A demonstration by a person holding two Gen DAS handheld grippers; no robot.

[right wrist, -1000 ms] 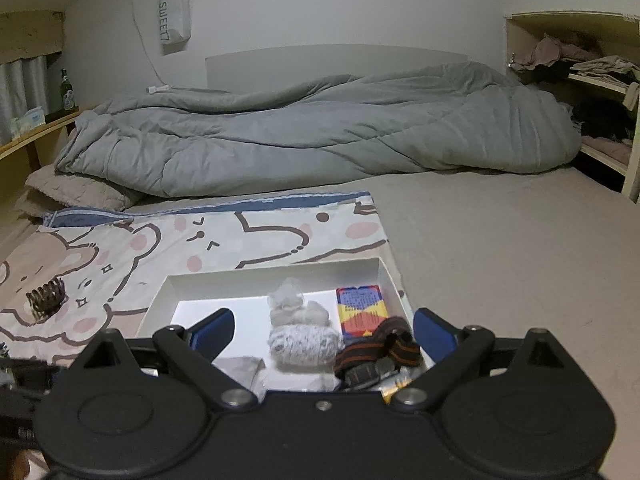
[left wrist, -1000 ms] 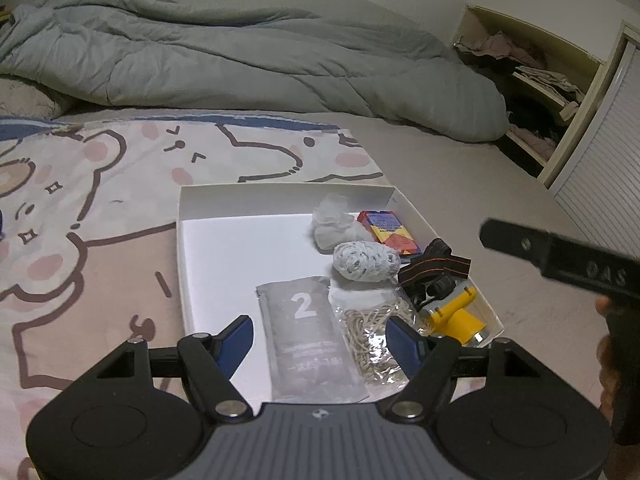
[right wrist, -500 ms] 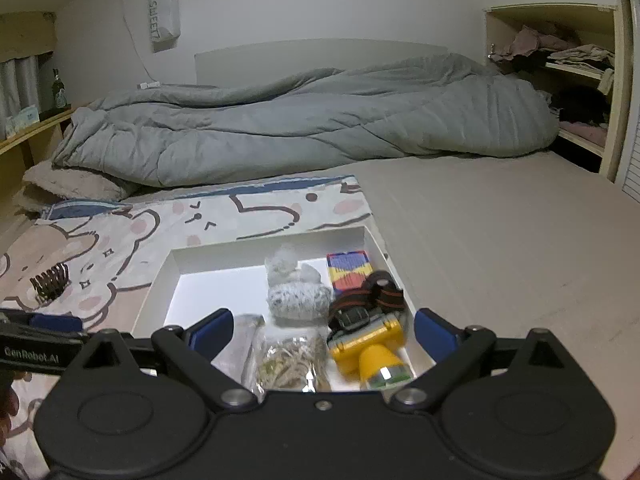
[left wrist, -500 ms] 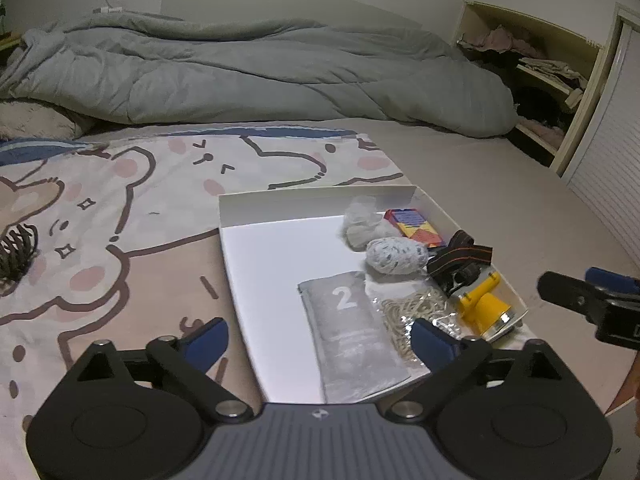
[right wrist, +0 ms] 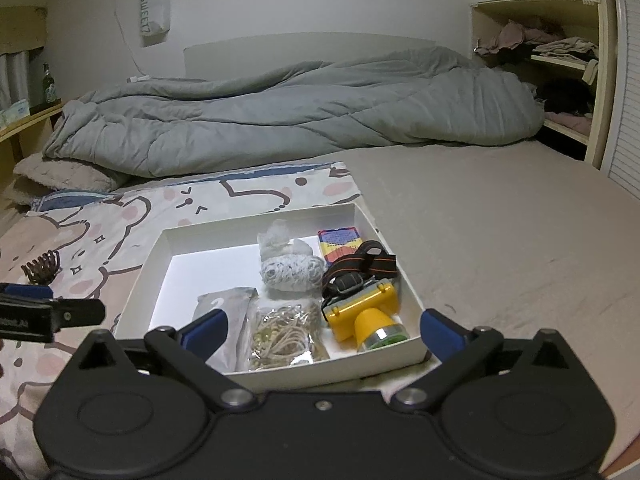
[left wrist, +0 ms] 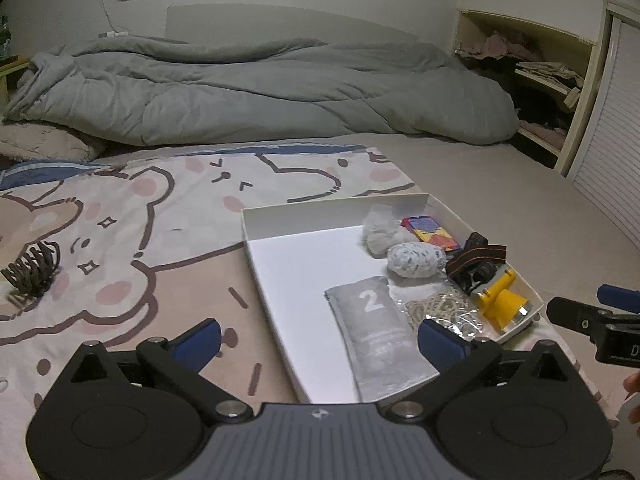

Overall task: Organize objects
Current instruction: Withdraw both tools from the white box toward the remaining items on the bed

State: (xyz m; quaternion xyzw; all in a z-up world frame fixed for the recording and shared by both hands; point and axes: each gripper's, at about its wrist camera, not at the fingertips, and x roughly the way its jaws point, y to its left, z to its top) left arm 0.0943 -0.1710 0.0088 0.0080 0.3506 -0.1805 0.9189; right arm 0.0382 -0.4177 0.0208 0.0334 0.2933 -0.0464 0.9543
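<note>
both tools are hanging released and empty over the near edge of the white tray [right wrist: 154, 252], which is lying on the bed: the left tool [left wrist: 316, 340] is sitting with its jaws spread wide over the tray's near left corner, and the right tool [right wrist: 322, 330] is doing the same over the near right part. one loose thing is lying outside the tray, a brown hair claw clip [left wrist: 32, 270] resting on the bear-print blanket [left wrist: 160, 208], well apart from the tray on the left side, so the step in hand is probably fetching it. to do that well, the left tool is the natural one, being on that side; it should be swinging left, coming down over the clip with jaws wide, and closing across the narrow body rather than on the curved teeth, which look likely to slip or spring. the clip's long axis is running roughly left to right in the left view, slanting up toward the right, with the teeth standing upward. inside the tray, the grey pouch marked 2 [left wrist: 378, 332] is lying flat with its long axis running near to far, beside a bag of rubber bands [right wrist: 286, 332]; the yellow headlamp [right wrist: 366, 314] is pointing its lens toward the near rim. the bare left half of the tray floor is the sensible drop spot.
</note>
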